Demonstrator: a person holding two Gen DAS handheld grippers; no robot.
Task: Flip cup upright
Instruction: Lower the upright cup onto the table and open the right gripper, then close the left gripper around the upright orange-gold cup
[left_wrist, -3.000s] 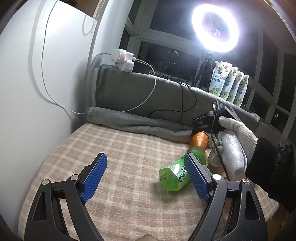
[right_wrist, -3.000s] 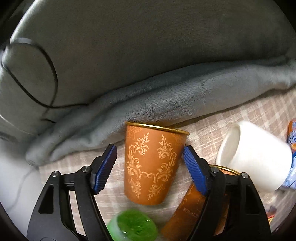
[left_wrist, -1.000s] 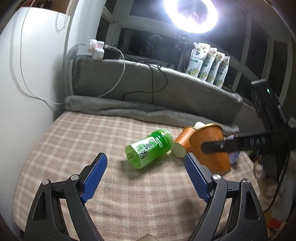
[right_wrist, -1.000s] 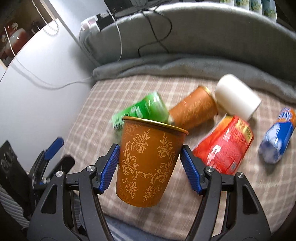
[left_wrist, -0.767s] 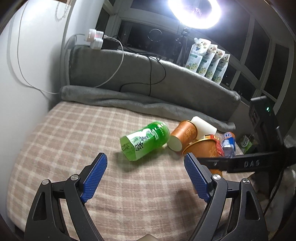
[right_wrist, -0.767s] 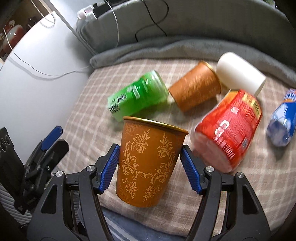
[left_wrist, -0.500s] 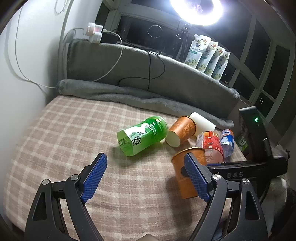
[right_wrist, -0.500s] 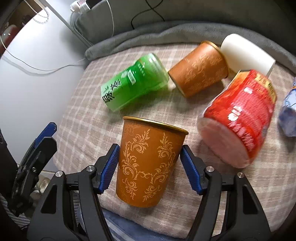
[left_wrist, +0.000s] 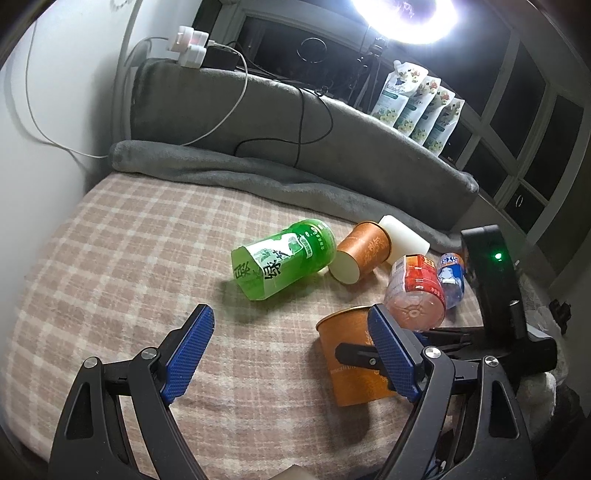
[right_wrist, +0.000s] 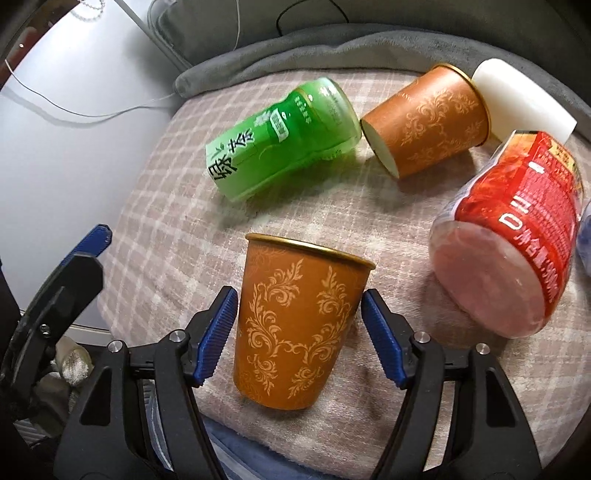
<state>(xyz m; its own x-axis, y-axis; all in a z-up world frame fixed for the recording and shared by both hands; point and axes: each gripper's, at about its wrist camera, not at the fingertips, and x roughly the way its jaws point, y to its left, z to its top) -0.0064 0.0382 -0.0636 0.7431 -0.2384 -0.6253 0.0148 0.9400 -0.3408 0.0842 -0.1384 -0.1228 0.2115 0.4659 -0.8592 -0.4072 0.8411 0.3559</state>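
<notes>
An orange paper cup with gold scrollwork (right_wrist: 295, 332) stands upright, mouth up, on the checked blanket near its front edge. My right gripper (right_wrist: 299, 332) is around it, blue pads at both its sides; the right pad shows a thin gap. The same cup (left_wrist: 351, 362) shows in the left wrist view, partly behind my left gripper's right finger. My left gripper (left_wrist: 291, 354) is open and empty, hovering above the blanket left of the cup. A second orange cup (right_wrist: 424, 122) lies on its side farther back.
A green tea bottle (right_wrist: 284, 136), a white cup (right_wrist: 524, 99), a red-labelled bottle (right_wrist: 517, 251) and a small blue bottle (left_wrist: 450, 273) lie on the checked blanket (left_wrist: 129, 258). A grey rolled blanket (left_wrist: 258, 173) and cables run along the back. A wall stands at the left.
My right gripper has lowered the orange cup from the air down onto the blanket near the front edge, and its pads have eased apart slightly. The left gripper has drawn back and stayed open.
</notes>
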